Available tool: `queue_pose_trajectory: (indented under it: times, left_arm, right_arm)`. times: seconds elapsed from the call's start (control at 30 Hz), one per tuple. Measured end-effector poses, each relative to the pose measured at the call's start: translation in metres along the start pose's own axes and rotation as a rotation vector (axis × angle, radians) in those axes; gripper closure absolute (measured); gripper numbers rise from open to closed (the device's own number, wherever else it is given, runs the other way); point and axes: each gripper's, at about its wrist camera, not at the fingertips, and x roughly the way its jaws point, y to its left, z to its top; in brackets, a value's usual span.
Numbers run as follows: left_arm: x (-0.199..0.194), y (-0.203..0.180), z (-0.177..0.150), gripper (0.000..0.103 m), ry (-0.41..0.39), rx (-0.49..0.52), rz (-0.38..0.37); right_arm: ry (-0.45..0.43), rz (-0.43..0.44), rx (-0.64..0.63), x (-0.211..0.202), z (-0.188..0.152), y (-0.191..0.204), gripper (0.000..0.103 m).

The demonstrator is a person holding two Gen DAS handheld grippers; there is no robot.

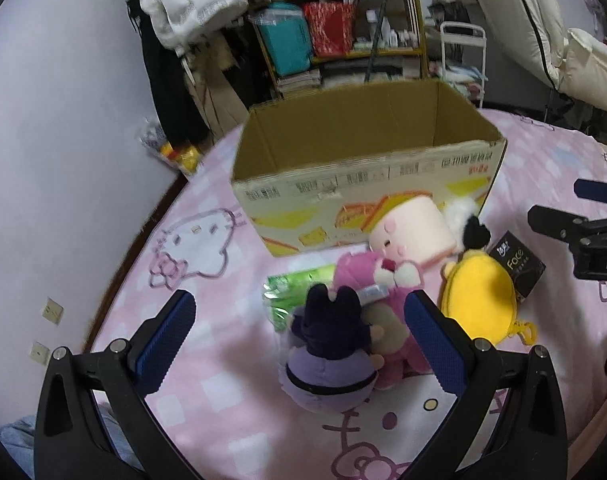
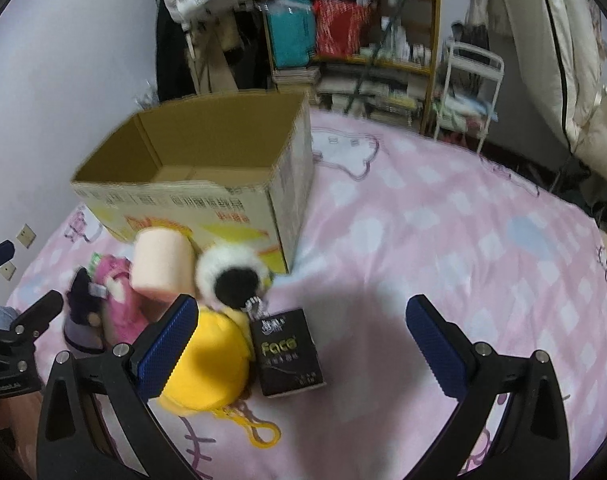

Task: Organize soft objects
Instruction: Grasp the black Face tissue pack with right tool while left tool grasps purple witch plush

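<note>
An open cardboard box (image 1: 367,184) stands on the pink bed; it also shows in the right wrist view (image 2: 207,200). In front of it lie a purple plush (image 1: 327,356), a pink plush (image 1: 387,276), a peach pillow plush (image 1: 411,232), a black-and-white plush (image 2: 231,276), a yellow plush (image 2: 207,364), a green packet (image 1: 291,296) and a black tissue pack (image 2: 287,352). My left gripper (image 1: 299,328) is open, its fingers either side of the purple plush. My right gripper (image 2: 299,332) is open above the tissue pack, its left finger over the yellow plush.
A cluttered shelf (image 1: 343,28) and hanging clothes (image 1: 191,4) stand behind the bed. A white rack (image 2: 471,92) stands at the back right. A wall (image 1: 63,140) runs along the left. The pink sheet (image 2: 463,240) spreads to the right.
</note>
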Motion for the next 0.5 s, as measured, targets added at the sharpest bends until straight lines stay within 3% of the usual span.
queue_pose_trajectory:
  times: [0.2, 0.37, 0.5]
  left_arm:
    - [0.023, -0.001, -0.003, 0.000, 0.104, -0.018, -0.033]
    - [0.039, -0.002, -0.006, 0.001, 0.171, -0.026, -0.061]
    - [0.048, -0.002, -0.009, 0.001, 0.223, -0.022, -0.088]
  right_arm:
    - [0.091, -0.018, -0.009, 0.026, -0.006, -0.002, 0.000]
    - [0.211, 0.012, -0.016, 0.050, -0.015, -0.003, 0.024]
    - [0.244, 0.026, -0.019, 0.057, -0.019, -0.002, 0.029]
